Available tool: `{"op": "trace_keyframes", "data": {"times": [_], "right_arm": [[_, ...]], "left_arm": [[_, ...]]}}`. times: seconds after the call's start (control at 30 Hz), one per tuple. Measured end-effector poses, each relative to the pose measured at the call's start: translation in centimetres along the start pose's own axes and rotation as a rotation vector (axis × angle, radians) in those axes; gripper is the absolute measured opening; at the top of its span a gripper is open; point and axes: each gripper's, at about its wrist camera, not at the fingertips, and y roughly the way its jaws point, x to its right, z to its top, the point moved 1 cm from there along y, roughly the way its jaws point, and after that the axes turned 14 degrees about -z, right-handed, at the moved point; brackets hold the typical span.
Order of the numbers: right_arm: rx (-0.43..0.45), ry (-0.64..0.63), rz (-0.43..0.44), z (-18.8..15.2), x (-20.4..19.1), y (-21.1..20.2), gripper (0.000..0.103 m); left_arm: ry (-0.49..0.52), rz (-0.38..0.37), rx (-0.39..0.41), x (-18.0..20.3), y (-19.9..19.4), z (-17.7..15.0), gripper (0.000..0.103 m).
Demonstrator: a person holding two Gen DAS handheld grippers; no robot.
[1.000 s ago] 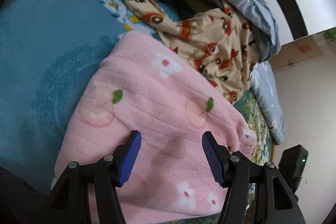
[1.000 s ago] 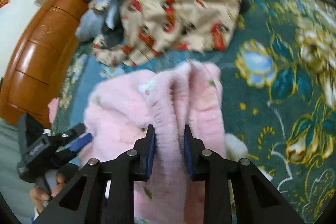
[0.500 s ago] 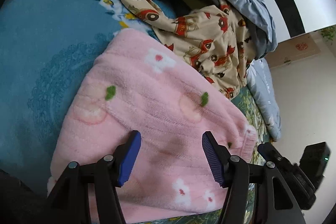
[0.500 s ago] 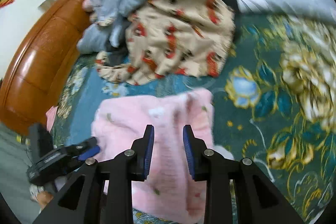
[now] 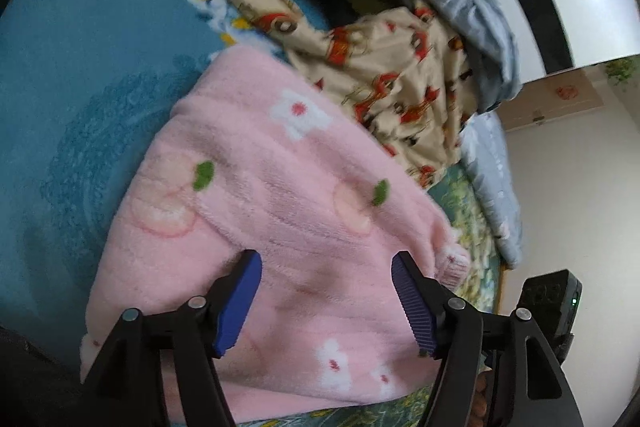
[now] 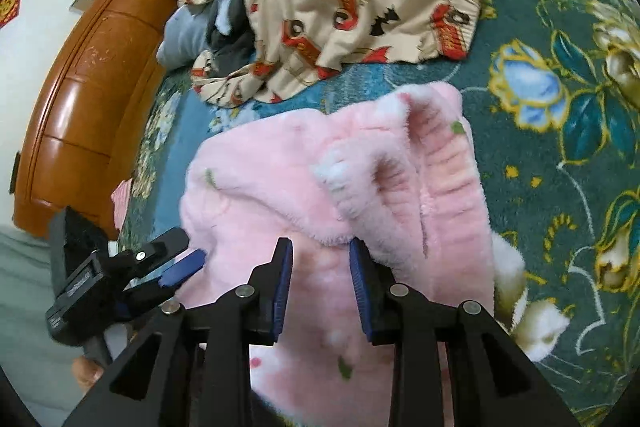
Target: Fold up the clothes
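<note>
Clearly the pink fleece garment (image 5: 280, 211) is soft, thick and light, lying on the bedspread (image 5: 80, 67) directly under both tools. The left gripper (image 5: 326, 301) is spreading wider above it, pinching nothing. The right gripper (image 6: 320, 283) stands narrowly parted, apparently clear of the raised fold (image 6: 400, 179) just ahead, its thick doubled edge being the best hold.

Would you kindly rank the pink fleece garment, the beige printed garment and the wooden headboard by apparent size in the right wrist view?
1. pink fleece garment, though it lies nearest the camera.
2 and 3. beige printed garment and wooden headboard look about alike; fisheye distortion makes ranking them unsure.
</note>
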Motion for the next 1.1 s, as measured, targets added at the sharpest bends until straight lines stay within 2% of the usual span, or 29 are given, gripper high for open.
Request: {"op": "trace_keyframes", "data": {"times": [0.07,0.13,0.17,0.23,0.27,0.3,0.37,0.47,0.53,0.6,0.8,0.97,1.07,1.1], "right_arm": [[0.034,0.003,0.037,0.0,0.1,-1.8,0.041],[0.075,0.006,0.057,0.3,0.7,-3.3,0.057],[0.092,0.009,0.064,0.5,1.3,-3.8,0.063],[0.109,0.033,0.061,0.7,3.0,-4.2,0.090],[0.104,0.059,0.039,0.6,4.0,-4.1,0.093],[0.098,0.083,0.024,0.4,4.9,-4.1,0.094],[0.062,0.121,0.062,-0.3,6.0,-3.4,0.094],[-0.022,0.167,0.115,-1.1,6.8,-1.2,0.098],[-0.074,0.198,0.115,-1.8,7.4,0.5,0.098],[-0.110,0.228,0.116,-2.3,7.8,2.0,0.098],[-0.104,0.250,0.145,-1.9,7.7,3.7,0.101],[-0.113,0.256,0.147,-1.6,7.8,3.8,0.101],[-0.123,0.317,0.173,-1.6,8.2,3.9,0.101],[-0.116,0.349,0.193,-1.6,8.5,3.7,0.097]], "left_arm": [[-0.007,-0.074,0.035,0.4,-1.5,0.8,0.071],[-0.017,-0.076,0.037,0.8,-2.5,2.3,0.072],[0.001,-0.024,0.014,1.2,-2.8,3.2,0.074],[0.055,0.107,-0.049,1.5,-2.9,5.0,0.081],[0.073,0.164,-0.064,1.3,-2.9,5.6,0.081],[0.086,0.210,-0.068,0.9,-2.9,6.0,0.081],[0.075,0.268,-0.075,-0.7,-2.6,6.7,0.082],[-0.005,0.307,-0.161,-4.0,-1.1,6.7,0.083],[-0.033,0.275,-0.222,-4.8,-0.1,6.4,0.083],[-0.050,0.244,-0.263,-5.4,0.9,6.3,0.089],[-0.175,0.159,-0.198,-7.5,1.8,5.7,0.097],[-0.143,0.167,-0.202,-7.2,1.5,5.4,0.098],[-0.154,0.147,-0.183,-7.3,0.7,5.3,0.096],[-0.148,0.151,-0.177,-7.3,0.5,5.3,0.092]]}}
